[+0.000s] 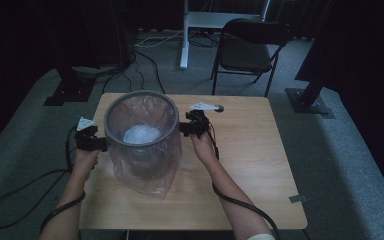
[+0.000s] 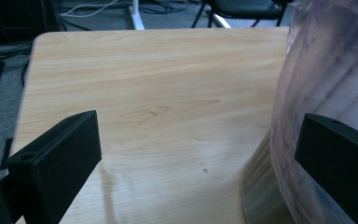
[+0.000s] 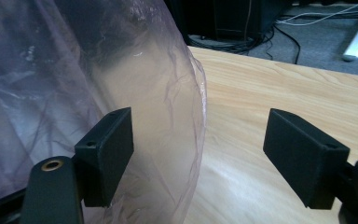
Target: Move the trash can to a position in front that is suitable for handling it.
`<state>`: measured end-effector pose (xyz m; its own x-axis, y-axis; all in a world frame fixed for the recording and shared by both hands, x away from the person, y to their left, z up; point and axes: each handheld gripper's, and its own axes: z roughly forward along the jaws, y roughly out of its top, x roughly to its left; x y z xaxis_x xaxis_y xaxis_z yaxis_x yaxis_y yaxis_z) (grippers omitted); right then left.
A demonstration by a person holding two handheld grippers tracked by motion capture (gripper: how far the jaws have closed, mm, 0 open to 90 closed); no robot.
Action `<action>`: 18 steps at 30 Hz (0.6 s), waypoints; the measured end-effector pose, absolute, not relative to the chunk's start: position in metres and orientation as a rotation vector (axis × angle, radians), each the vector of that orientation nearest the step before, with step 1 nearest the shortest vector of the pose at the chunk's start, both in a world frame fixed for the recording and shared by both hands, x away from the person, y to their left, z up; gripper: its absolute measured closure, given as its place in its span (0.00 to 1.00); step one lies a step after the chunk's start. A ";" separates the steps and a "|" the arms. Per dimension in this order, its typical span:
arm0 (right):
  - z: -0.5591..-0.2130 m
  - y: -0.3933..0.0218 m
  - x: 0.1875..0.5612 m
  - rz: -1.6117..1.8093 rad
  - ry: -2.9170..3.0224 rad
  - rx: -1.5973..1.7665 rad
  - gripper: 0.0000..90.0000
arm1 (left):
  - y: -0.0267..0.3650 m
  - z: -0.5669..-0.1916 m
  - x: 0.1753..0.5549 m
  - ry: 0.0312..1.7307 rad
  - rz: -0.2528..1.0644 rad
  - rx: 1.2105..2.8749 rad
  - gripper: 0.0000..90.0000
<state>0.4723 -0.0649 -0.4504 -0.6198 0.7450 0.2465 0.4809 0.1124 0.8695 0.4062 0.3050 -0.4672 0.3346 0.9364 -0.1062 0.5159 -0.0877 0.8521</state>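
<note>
Both sets of jaws stand spread and grip nothing: the left gripper (image 1: 91,141) and right gripper (image 1: 194,125) flank the bin (image 1: 141,131) near the middle of the desk (image 1: 250,165), each with one jaw against the loose clear bag (image 1: 152,172) draped over it. The step looks like fitting the bag; next each should pinch the film and pull it down evenly. No writing can be read.

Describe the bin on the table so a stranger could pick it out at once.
Start at the pale wooden table in the middle of the dark carpeted room. On its left half stands a round grey bin, with one gripper at each side of it. It is the tall thing there, and a clear plastic bag is folded over its rim and hangs loosely down its outside.
</note>
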 end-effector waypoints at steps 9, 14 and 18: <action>-0.451 -0.093 0.449 1.505 2.120 1.243 0.26 | 0.280 -0.472 0.398 1.254 0.566 1.787 0.00; -0.450 -0.103 0.434 1.491 2.109 1.263 0.27 | 0.273 -0.474 0.392 1.233 0.541 1.796 0.00; -0.449 -0.110 0.422 1.487 2.095 1.259 0.27 | 0.267 -0.474 0.387 1.213 0.526 1.811 0.00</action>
<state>0.4215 -0.1095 -0.4494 -0.5814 0.7756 0.2457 0.4877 0.0906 0.8683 0.3867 0.2666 -0.4736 0.4359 0.8925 -0.1161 0.5253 -0.1475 0.8380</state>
